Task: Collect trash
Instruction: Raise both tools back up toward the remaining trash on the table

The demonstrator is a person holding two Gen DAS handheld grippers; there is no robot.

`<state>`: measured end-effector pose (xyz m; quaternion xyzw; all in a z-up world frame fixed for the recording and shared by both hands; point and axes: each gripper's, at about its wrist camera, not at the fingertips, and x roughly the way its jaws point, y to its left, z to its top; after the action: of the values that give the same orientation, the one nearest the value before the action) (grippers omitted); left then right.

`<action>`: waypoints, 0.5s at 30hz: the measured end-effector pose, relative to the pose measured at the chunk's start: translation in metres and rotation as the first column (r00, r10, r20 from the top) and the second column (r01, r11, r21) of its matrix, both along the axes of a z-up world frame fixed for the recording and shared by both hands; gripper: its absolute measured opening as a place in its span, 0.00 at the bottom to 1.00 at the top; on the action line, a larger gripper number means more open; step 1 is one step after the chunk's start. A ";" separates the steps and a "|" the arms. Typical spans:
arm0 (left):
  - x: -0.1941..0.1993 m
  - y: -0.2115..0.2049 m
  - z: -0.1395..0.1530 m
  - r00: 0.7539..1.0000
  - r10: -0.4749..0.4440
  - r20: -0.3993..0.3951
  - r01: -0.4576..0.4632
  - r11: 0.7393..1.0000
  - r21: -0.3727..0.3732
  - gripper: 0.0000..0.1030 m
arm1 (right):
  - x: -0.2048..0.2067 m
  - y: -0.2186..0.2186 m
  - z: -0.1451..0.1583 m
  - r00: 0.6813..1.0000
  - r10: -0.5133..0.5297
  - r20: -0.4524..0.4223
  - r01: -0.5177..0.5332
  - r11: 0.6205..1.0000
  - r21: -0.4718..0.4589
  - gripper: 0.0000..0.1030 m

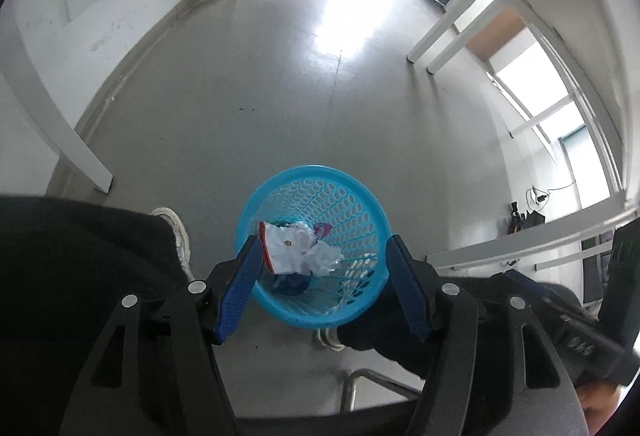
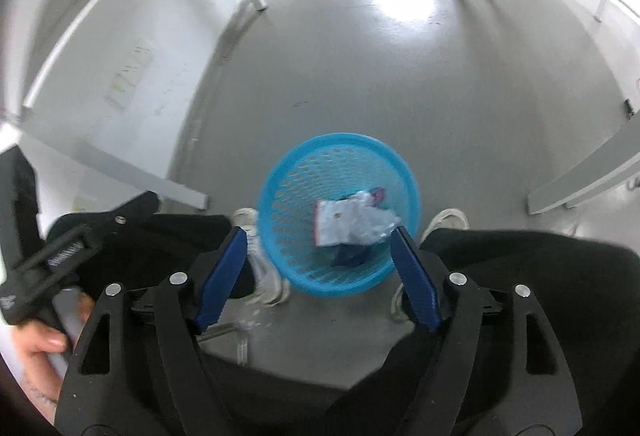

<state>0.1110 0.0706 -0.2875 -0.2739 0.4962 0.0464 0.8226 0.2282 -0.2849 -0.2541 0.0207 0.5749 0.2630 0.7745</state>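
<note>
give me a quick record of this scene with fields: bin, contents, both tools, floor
bin: blue perforated basket standing on the floor between the person's shoes
contents: crumpled white paper, a dark blue piece beneath it
left tool: open, nothing between its fingers
right tool: open, holding nothing
floor: grey, no loose trash visible

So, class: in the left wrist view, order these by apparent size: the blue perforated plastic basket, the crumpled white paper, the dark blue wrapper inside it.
1. Blue perforated plastic basket
2. Crumpled white paper
3. Dark blue wrapper, partly hidden, so its rank is unsure.
</note>
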 end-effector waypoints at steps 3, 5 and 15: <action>-0.015 -0.005 0.019 0.999 -0.010 0.038 0.009 1.000 0.013 0.68 | -0.013 -0.013 0.025 0.998 0.002 0.058 -0.002 1.000 -0.008 0.70; -0.023 -0.009 0.031 0.998 -0.019 0.059 0.016 0.999 0.039 0.70 | -0.021 -0.022 0.037 0.997 0.001 0.080 -0.001 1.000 -0.002 0.70; -0.063 -0.039 0.107 0.963 -0.190 0.192 0.126 0.945 0.301 0.92 | -0.059 -0.049 0.120 0.971 -0.023 0.237 0.000 0.995 0.097 0.80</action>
<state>0.0478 0.0317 -0.1804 -0.1146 0.4112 0.0206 0.9041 0.1688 -0.3335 -0.1343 0.0299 0.4646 0.2866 0.8373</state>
